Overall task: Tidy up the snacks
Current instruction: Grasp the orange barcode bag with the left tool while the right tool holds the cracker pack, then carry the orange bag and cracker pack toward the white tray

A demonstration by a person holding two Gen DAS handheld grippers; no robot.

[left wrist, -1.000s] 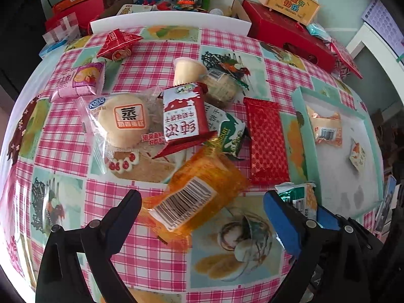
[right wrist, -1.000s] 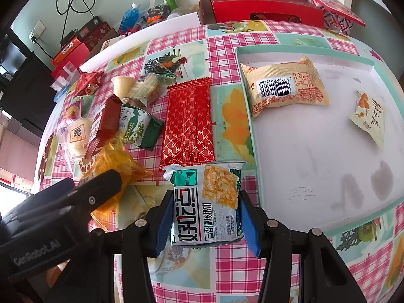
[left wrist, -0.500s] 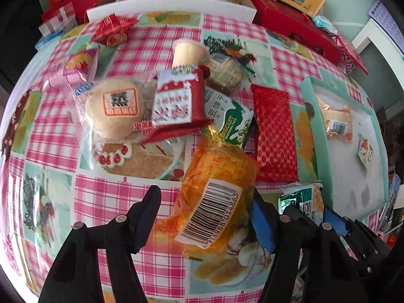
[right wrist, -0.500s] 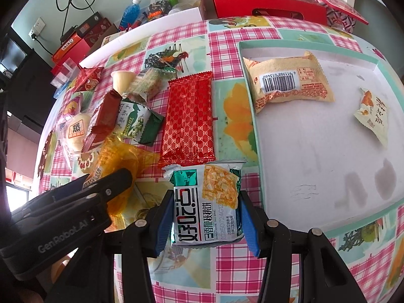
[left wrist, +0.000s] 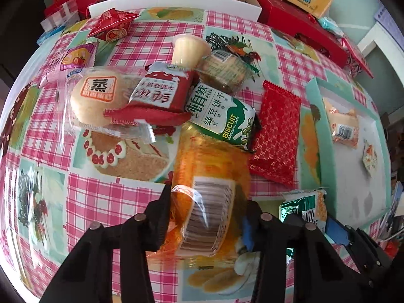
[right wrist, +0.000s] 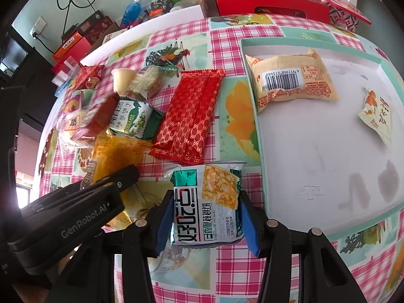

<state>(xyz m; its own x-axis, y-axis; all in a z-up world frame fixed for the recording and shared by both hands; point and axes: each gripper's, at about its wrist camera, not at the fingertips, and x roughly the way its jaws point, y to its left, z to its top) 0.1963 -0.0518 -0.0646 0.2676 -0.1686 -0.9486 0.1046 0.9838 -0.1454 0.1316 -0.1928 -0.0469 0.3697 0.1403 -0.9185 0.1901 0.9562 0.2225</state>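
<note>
on the worktop (right wrist: 227, 30) the tray (right wrist: 255, 131) by its right edge holds only two packets; a heap waits mid-worktop. left gripper (left wrist: 205, 217) fingers have just closed on the orange packet (left wrist: 209, 176); right gripper (right wrist: 205, 217) fingers clench the green-white packet (right wrist: 207, 202) beside the tray's near corner.

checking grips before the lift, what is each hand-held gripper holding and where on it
Left hand-held gripper: jaws have just closed on the orange packet, at its near end by the barcode. Right hand-held gripper: the green-and-white packet, by its two long sides.
</note>
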